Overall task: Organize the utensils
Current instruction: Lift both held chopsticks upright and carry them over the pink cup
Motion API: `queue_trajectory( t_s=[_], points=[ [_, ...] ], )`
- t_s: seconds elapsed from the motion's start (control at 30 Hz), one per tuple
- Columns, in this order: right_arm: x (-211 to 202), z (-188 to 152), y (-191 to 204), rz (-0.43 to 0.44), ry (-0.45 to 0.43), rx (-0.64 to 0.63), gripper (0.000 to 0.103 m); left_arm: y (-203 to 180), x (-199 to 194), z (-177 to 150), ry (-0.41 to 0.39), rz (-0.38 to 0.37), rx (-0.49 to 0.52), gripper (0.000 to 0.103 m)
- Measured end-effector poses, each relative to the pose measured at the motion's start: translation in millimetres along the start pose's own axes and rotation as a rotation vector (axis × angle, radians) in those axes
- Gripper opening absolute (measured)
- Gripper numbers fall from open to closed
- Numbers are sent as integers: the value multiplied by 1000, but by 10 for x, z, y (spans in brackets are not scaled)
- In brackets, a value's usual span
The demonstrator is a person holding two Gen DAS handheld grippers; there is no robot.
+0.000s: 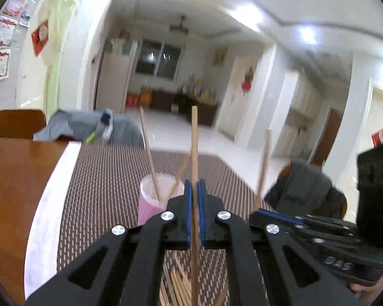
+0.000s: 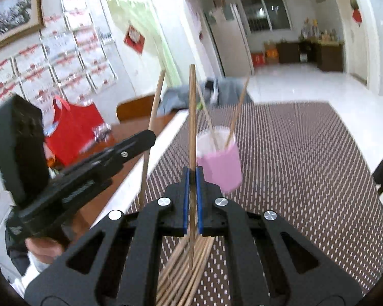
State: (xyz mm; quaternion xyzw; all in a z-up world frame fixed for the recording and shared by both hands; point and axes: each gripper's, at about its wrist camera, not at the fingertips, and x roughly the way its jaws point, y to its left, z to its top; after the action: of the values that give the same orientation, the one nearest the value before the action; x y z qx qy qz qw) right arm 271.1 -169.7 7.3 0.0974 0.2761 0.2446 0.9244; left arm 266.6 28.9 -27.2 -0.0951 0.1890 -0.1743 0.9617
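Lettering reading "DAS" is embossed on the black body of the right gripper [image 1: 258, 210] as the left wrist camera sees it, low on the right. Both tools are matte black plastic with round silver bolts and blue pads. The left gripper [image 1: 194, 191] has its jaws clamped on one wooden chopstick [image 1: 194, 140], held upright; the right gripper's jaws are clamped on another upright chopstick [image 2: 192, 117]. Just beyond the fingertips stands a pink cup [image 2: 220, 163] with a white inside, two chopsticks leaning in it. It sits on a brown woven mat [image 2: 306, 165] dotted with pale dashes — under the grippers lies a loose pile of chopsticks [image 2: 183, 267].
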Motion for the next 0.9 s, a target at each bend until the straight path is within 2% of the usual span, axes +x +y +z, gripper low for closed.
queue_trajectory(
  t_s=[0.2, 0.43, 0.73, 0.9],
  points=[
    [0, 265, 28, -34, -143, -23, 5, 70, 140, 187, -170, 37, -29, 5],
    [191, 426, 61, -72, -259, -44, 5, 155, 374, 310, -261, 71, -67, 5],
    [183, 543, 61, -133, -433, -58, 5, 307, 464, 369, -498, 132, -137, 5],
    [304, 518, -21, -154, -491, -39, 5, 376, 602, 351, -561, 188, -144, 5]
  ],
)
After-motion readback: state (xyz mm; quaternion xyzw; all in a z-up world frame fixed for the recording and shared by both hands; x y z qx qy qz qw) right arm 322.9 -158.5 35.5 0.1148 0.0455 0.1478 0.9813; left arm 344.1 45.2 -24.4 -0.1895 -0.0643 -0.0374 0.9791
